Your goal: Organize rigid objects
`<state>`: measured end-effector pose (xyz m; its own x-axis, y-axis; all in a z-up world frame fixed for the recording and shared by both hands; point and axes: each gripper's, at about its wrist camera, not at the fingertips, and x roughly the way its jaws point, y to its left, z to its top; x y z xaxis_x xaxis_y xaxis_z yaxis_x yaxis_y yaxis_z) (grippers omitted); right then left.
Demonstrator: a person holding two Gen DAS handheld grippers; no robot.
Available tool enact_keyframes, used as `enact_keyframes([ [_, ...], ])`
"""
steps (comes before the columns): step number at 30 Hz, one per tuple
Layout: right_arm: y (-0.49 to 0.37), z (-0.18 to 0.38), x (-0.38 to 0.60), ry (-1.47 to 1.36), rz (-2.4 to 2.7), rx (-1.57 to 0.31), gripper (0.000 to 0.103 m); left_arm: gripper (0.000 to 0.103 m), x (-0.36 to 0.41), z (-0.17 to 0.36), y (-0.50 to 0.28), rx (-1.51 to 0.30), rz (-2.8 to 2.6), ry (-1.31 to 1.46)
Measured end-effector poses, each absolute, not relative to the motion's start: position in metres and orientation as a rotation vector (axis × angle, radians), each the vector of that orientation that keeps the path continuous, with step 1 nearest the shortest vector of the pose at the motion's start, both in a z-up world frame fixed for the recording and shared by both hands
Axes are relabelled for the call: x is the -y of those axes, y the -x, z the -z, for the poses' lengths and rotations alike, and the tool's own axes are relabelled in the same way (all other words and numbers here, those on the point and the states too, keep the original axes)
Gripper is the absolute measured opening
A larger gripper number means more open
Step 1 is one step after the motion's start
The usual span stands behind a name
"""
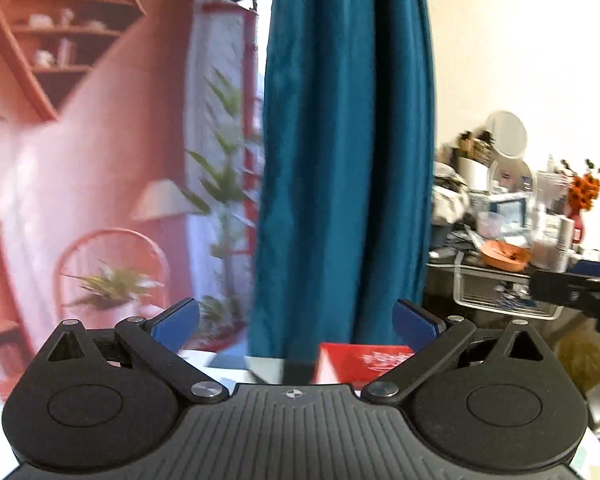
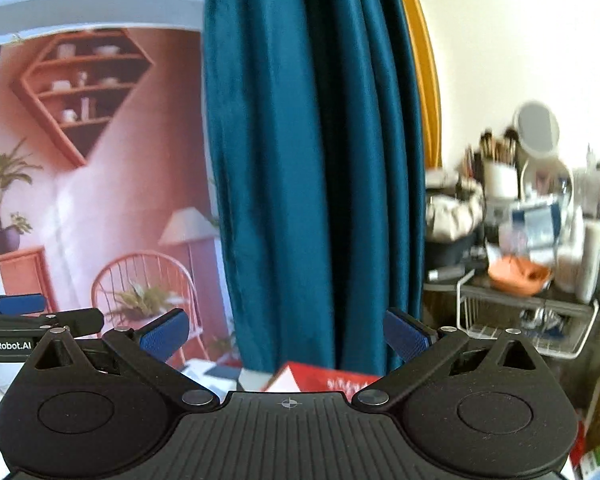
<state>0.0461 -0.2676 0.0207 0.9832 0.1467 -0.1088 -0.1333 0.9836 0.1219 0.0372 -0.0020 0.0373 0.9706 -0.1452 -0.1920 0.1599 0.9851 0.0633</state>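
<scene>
Both grippers are raised and face a teal curtain. My left gripper (image 1: 296, 326) is open and empty, blue pads wide apart. My right gripper (image 2: 286, 336) is open and empty too. A red box with white print (image 1: 364, 362) lies low just beyond the left gripper's body; it also shows in the right wrist view (image 2: 332, 378). The right gripper (image 1: 576, 294) shows at the right edge of the left wrist view, and the left gripper (image 2: 24, 312) at the left edge of the right wrist view. Other task objects are hidden below the frames.
The teal curtain (image 1: 340, 160) hangs straight ahead. A pink mural wall (image 1: 100, 160) is to the left. To the right, a dark cluttered table holds an orange bowl (image 1: 504, 254), a round mirror (image 1: 506, 134), brushes and bottles, with a clear wire basket (image 1: 500, 294) below its edge.
</scene>
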Motion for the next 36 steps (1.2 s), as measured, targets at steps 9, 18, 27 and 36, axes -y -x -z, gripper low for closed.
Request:
enact_keyframes([
  [9, 0.015, -0.023, 0.254, -0.133, -0.168, -0.056, 0.103, 0.103, 0.001, -0.031, 0.016, -0.179, 0.075, -0.089],
  [18, 0.038, 0.007, 0.242, -0.083, -0.123, -0.059, 0.103, 0.103, -0.017, -0.010, 0.017, -0.242, 0.042, -0.069],
  [27, 0.034, 0.020, 0.237, -0.075, -0.103, -0.079, 0.103, 0.103, -0.024, -0.006, 0.023, -0.237, 0.036, -0.059],
  [36, 0.031, 0.027, 0.243, -0.095, -0.083, -0.097, 0.103, 0.103, -0.020, -0.002, 0.023, -0.251, 0.039, -0.063],
])
